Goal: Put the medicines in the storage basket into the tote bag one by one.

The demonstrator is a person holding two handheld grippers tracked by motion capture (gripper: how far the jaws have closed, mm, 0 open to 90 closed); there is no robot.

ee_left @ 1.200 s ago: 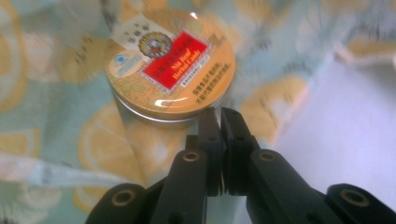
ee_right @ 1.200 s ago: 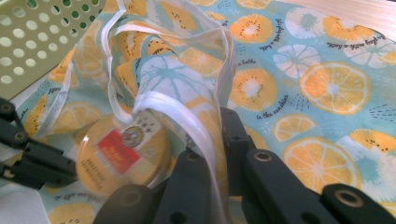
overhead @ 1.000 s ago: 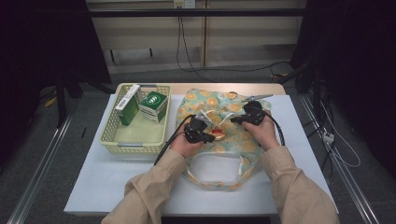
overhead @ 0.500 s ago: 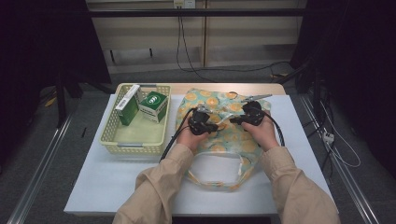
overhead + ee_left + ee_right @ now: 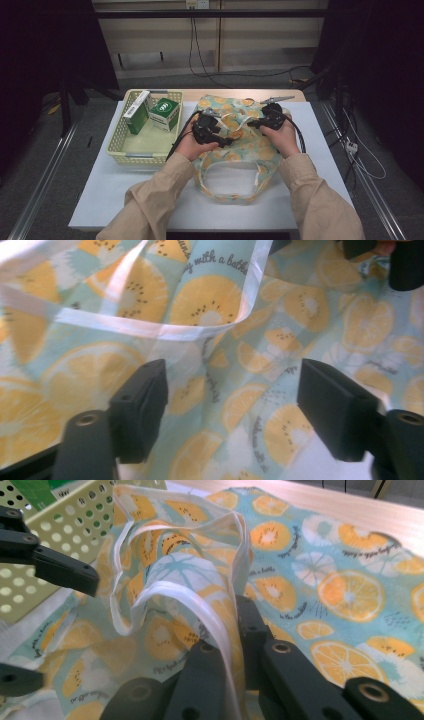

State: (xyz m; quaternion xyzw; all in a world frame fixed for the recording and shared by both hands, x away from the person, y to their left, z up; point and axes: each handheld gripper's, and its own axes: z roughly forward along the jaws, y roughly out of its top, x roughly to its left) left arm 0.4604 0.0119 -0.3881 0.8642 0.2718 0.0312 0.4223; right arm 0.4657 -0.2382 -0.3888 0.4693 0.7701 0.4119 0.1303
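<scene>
white and smooth, your table (image 5: 125,195) carries a thin, crinkled fabric tote bag (image 5: 235,150) at its middle, printed with orange and lemon slices on pale teal, edged in glossy white ribbon. cursive on it reads "with a" in part; the rest is unclear. your left tongs (image 5: 232,405) have just been opening and stand wide over the cloth, gripping nothing. your right tongs (image 5: 235,645) pinch the bag's ribbon-trimmed rim. by the table's far left edge, a perforated yellow plastic basket (image 5: 120,147) holds two green boxes (image 5: 165,114).
</scene>
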